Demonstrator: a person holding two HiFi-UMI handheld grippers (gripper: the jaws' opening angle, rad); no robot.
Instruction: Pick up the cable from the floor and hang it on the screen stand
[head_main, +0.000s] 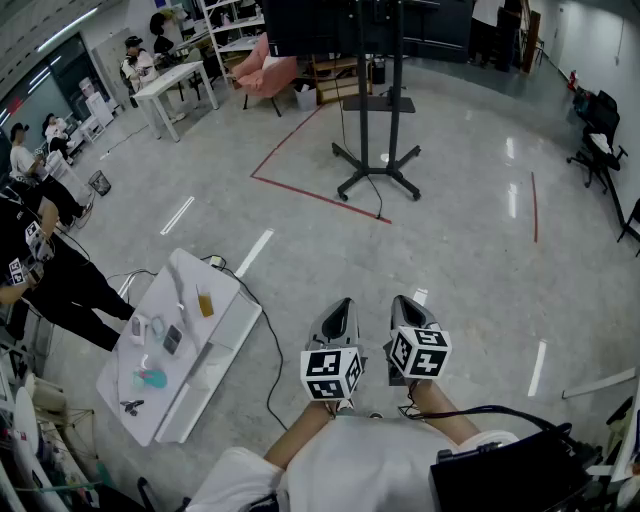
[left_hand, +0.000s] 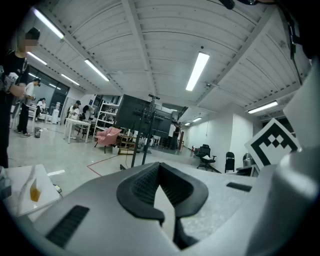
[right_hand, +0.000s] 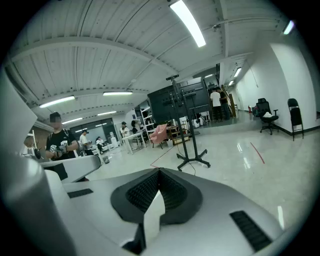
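A white worktop (head_main: 228, 300) sits at the left, with a black cable (head_main: 281, 356) lying on the floor just beside it. The left gripper (left_hand: 159, 166) has its jaws pressed together, holding nothing. The right gripper (right_hand: 159, 172) is likewise closed and empty. The screen stand (head_main: 375, 120) stands well ahead of both.

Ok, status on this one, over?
Left gripper and right gripper shut, empty. Cable down on the floor at the screen stand, untouched. Nothing between grippers and stand.
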